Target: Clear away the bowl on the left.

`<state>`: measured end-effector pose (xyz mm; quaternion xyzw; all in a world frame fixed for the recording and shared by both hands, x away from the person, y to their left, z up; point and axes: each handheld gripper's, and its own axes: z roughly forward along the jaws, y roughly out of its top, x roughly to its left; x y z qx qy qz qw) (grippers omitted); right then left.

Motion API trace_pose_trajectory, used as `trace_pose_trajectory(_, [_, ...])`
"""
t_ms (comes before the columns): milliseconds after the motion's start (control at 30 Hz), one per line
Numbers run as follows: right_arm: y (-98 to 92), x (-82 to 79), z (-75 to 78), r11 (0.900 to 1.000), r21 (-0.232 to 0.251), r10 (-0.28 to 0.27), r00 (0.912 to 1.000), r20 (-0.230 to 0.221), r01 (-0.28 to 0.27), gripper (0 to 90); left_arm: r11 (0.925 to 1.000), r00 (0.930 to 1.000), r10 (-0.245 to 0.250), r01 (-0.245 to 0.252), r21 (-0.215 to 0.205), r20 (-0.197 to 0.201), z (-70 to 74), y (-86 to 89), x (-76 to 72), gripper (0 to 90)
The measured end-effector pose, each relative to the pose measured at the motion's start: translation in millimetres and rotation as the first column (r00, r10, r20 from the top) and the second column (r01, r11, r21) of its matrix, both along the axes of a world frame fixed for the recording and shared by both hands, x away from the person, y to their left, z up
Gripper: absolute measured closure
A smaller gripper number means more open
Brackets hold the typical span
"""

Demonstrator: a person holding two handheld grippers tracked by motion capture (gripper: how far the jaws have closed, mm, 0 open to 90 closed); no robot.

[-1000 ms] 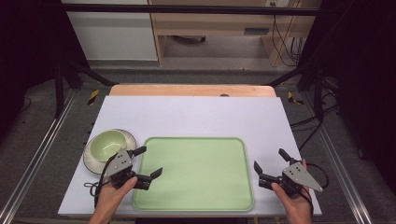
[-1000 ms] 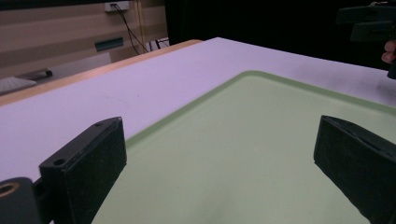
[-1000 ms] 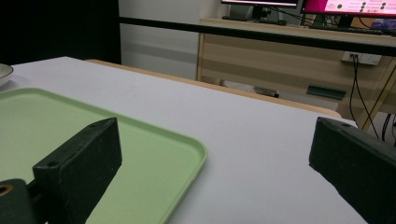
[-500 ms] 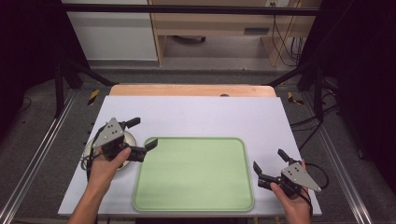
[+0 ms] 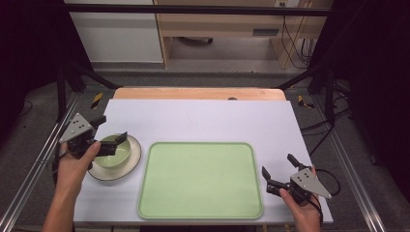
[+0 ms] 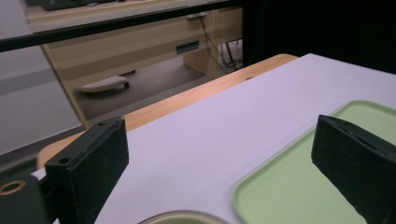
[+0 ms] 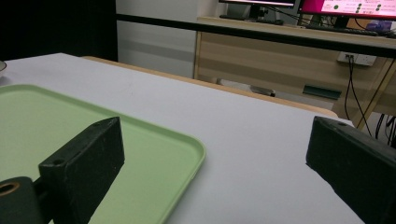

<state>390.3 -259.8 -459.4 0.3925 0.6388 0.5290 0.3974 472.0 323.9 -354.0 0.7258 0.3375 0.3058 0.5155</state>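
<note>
I see the green tray (image 5: 200, 180) flat on the white table (image 5: 203, 118), near the front edge, nothing on it. Left of it, a green bowl (image 5: 114, 151) sits on a plate (image 5: 126, 163). Left gripper (image 5: 110, 134) is over the bowl, jaws wide apart, holding nothing. Right gripper (image 5: 279, 170) is just beside the tray's right edge, jaws wide too, nothing between them.

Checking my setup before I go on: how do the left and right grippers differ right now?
The left gripper is over the green bowl on its plate, left of the tray; the right gripper is at the tray's right edge, over bare table. The left is farther up the table; the right sits near the front edge. Both are open and empty.
</note>
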Motion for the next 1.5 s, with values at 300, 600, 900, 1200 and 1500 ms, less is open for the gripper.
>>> trace_pose_trajectory(300, [1.2,-0.5,0.3,1.0,-0.002,0.009,1.0,-0.003,-0.009,4.3,0.9914,0.9912,0.125,-0.127,-0.032,-0.041,-12.5,41.0,1.3,4.2])
trace_pose_trajectory(600, [1.3,-0.5,0.4,1.0,-0.005,0.007,1.0,-0.002,-0.007,4.3,0.985,0.9822,0.17,-0.171,-0.017,-0.081,-23.7,51.1,4.6,4.7])
trace_pose_trajectory(900, [1.2,-0.1,-0.1,1.0,-0.007,0.011,0.9999,-0.003,-0.011,4.2,0.9749,0.9557,0.222,-0.22,0.032,-0.193,-40.2,61.0,10.1,6.4])
trace_pose_trajectory(1200, [1.8,-0.1,-0.2,1.0,-0.011,0.011,0.9999,-0.008,-0.011,4.2,0.9609,0.9113,0.277,-0.266,0.077,-0.305,-52.1,72.5,11.5,6.6])
trace_pose_trajectory(1500, [2.6,0.5,-0.9,1.0,-0.013,0.015,0.9999,-0.009,-0.015,4.2,0.9579,0.8615,0.287,-0.251,0.138,-0.419,-63.1,71.5,14.7,16.7])
